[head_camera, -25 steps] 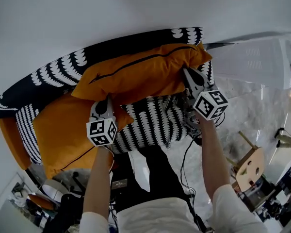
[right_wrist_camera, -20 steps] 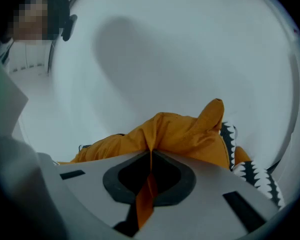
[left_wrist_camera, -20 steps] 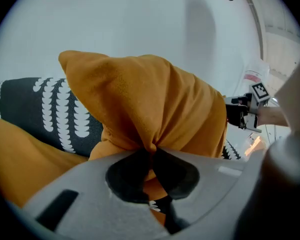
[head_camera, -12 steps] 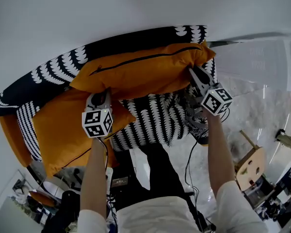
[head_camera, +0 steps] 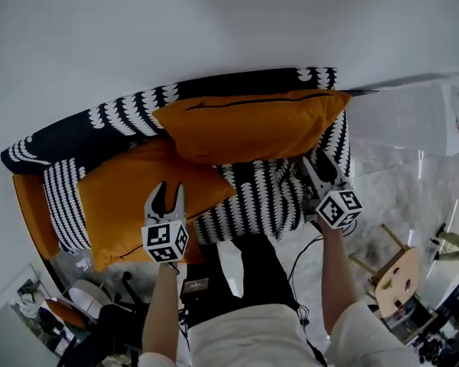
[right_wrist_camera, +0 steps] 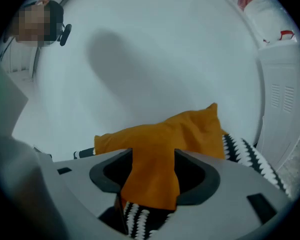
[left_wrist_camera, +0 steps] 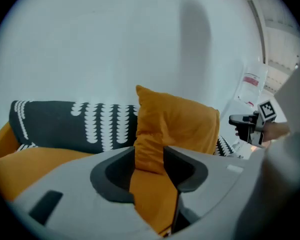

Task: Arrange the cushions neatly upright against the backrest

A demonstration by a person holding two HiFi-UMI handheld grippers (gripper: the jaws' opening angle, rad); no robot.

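Where the head view shows the cushion upright against the backrest, left tool and right tool sit below it; left gripper view: jaws opening, released, cushion seen between them; right gripper view: the same.

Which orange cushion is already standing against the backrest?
The right-hand cushion, zipper edge up against the backrest; the left cushion lies flat on the seat.

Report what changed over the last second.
The left hand-held gripper and right hand-held gripper let go of the upper orange cushion, jaws opening and gripping nothing, and drew back. The cushion settled upright against the backrest. The lower orange cushion stayed put.
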